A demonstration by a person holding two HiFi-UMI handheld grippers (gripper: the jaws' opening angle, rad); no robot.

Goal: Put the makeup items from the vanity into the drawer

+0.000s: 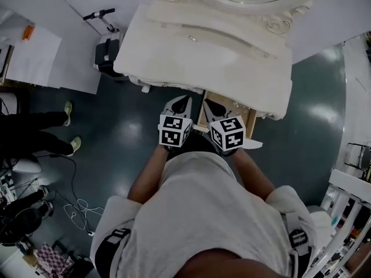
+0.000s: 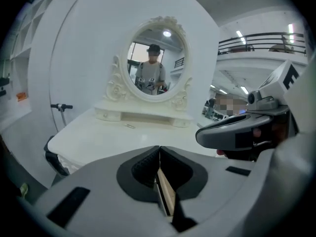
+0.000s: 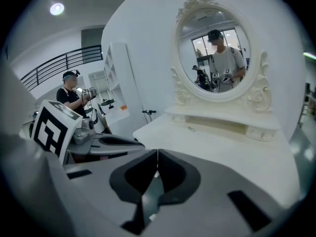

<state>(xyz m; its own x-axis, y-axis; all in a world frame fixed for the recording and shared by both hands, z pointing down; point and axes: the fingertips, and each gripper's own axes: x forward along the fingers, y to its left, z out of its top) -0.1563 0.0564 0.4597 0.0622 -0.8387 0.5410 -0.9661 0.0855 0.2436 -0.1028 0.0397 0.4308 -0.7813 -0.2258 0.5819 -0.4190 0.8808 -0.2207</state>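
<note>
Left gripper (image 1: 183, 102), right gripper (image 1: 211, 106): my jaws pressed together, empty; held side by side, angled down over the open drawer (image 1: 250, 119). Small slim item (image 1: 191, 38): lying on vanity (image 1: 168, 62) top, well apart.

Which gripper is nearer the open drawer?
Right. The right gripper hangs over the drawer; the left gripper is just off the drawer's left edge.
</note>
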